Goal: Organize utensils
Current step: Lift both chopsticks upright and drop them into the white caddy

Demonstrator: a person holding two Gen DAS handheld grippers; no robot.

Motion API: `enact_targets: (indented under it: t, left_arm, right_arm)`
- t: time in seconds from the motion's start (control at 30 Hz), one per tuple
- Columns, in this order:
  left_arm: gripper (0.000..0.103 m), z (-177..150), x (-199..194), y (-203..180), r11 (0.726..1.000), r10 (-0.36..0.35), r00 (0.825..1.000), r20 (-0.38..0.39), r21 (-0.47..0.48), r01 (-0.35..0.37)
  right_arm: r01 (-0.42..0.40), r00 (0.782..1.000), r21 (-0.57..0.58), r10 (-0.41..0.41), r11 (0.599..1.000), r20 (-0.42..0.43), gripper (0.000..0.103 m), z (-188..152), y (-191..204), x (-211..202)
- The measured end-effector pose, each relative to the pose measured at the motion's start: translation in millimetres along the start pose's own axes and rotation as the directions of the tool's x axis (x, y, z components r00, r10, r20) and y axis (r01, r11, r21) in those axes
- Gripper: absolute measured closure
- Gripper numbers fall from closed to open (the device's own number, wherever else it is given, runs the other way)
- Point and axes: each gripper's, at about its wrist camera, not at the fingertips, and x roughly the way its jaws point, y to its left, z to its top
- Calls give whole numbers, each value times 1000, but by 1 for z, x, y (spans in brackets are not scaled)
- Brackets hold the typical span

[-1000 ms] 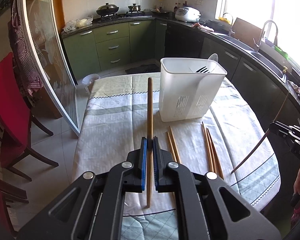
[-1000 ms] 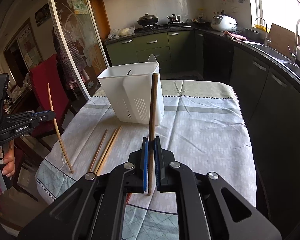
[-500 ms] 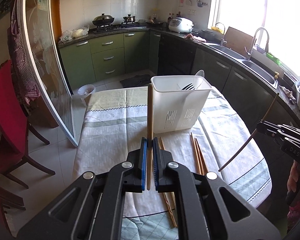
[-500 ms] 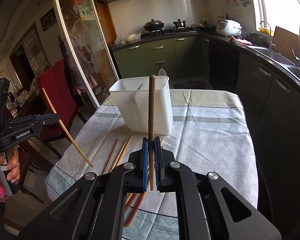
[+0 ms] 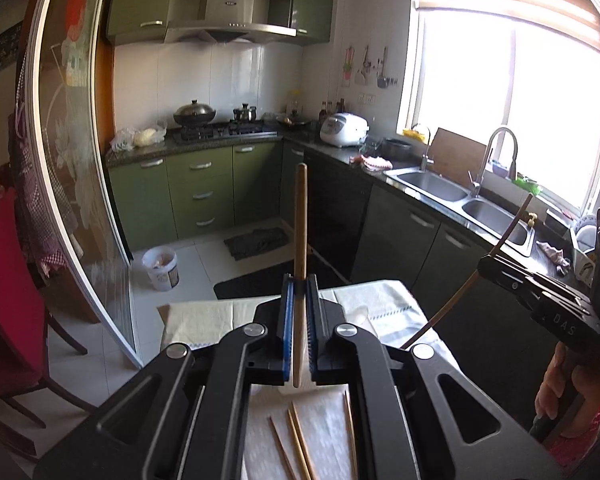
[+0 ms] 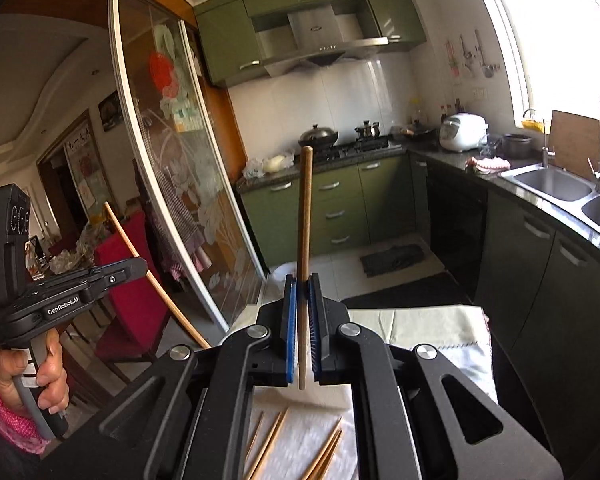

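My left gripper [image 5: 299,280] is shut on a wooden chopstick [image 5: 300,216] that stands upright between its blue pads, high above the table. My right gripper [image 6: 303,282] is shut on a second wooden chopstick [image 6: 305,216], also upright. Each gripper shows in the other's view: the right gripper [image 5: 485,261] at the right with its chopstick slanting down, the left gripper [image 6: 140,265] at the left. Several loose chopsticks [image 5: 298,440] lie on the tablecloth below, also in the right wrist view [image 6: 268,440]. The white utensil holder is hidden behind the gripper bodies.
The table with its pale cloth [image 5: 196,320] lies below both grippers. A red chair [image 5: 8,288] and a curved glass sliding door [image 5: 80,200] stand to the left. Green cabinets, a stove [image 5: 216,128] and a sink counter [image 5: 440,188] ring the far side.
Both grippers have risen and tilted up with their chopsticks. The white holder and most of the table have dropped out of view below the gripper bodies.
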Motion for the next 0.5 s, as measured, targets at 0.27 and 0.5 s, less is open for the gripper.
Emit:
enact_targets:
  t: [0.27,0.5]
  left_arm:
    - [97,-1,84,-4,999,35,999,4,11,-35]
    - [97,-45,141,4,999,40,984,-175,-4,-41]
  right_arm:
    - [93,995,-5,-93,996,-24,96,1,-14,85]
    - [85,978,17,-80,996,-194,96,-41,-30,147]
